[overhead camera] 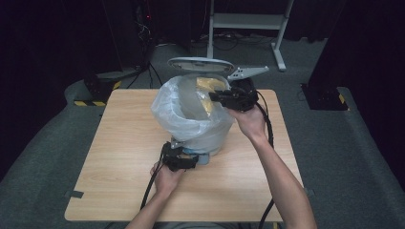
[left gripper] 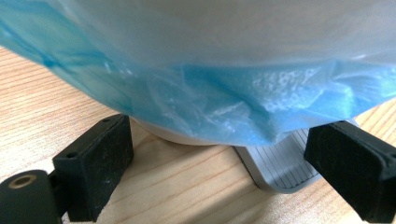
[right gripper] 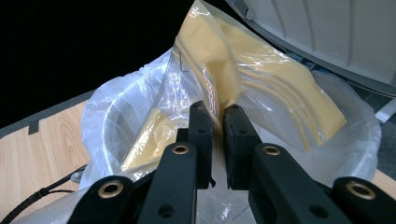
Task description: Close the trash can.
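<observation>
Yellow plastic packaging [right gripper: 261,88] is being pinched near its lower edge by the right gripper [right gripper: 218,116], jaws pressed almost together on the film, so that it is hanging over the mouth of the lined bin [overhead camera: 193,114] at the table's [overhead camera: 119,157] far middle, under the raised lid [overhead camera: 200,64]. Meanwhile the left gripper [left gripper: 210,158], jaws spread wide, is sitting low at the pedal [left gripper: 280,168], judged to be holding the lid up and steadying the bin.
</observation>
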Demonstrator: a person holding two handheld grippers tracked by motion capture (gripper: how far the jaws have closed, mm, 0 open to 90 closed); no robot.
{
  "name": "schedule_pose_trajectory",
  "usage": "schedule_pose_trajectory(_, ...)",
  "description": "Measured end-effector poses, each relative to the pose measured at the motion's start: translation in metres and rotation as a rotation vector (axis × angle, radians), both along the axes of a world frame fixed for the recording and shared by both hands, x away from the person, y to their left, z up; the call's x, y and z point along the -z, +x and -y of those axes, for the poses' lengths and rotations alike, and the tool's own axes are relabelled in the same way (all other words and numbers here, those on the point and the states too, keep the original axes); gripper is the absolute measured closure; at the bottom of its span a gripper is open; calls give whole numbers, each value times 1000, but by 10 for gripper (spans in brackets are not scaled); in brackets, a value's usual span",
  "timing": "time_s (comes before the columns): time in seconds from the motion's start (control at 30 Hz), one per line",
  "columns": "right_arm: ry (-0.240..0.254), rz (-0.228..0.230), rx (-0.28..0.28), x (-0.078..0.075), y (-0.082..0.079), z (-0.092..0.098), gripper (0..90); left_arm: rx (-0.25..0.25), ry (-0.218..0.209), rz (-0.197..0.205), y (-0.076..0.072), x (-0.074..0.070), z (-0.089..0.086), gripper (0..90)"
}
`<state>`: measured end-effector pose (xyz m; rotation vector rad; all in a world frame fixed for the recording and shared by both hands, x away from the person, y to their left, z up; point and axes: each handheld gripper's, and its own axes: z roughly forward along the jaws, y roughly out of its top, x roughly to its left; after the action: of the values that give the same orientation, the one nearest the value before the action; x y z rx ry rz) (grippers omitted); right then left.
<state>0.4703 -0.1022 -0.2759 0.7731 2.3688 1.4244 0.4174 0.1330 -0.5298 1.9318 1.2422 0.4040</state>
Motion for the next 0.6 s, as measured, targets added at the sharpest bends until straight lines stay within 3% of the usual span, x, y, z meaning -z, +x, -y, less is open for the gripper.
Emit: schedule_pose_trajectory(0.6,-17,-39,2,10,18,-19,830,0,-2,2,0,0,0,81)
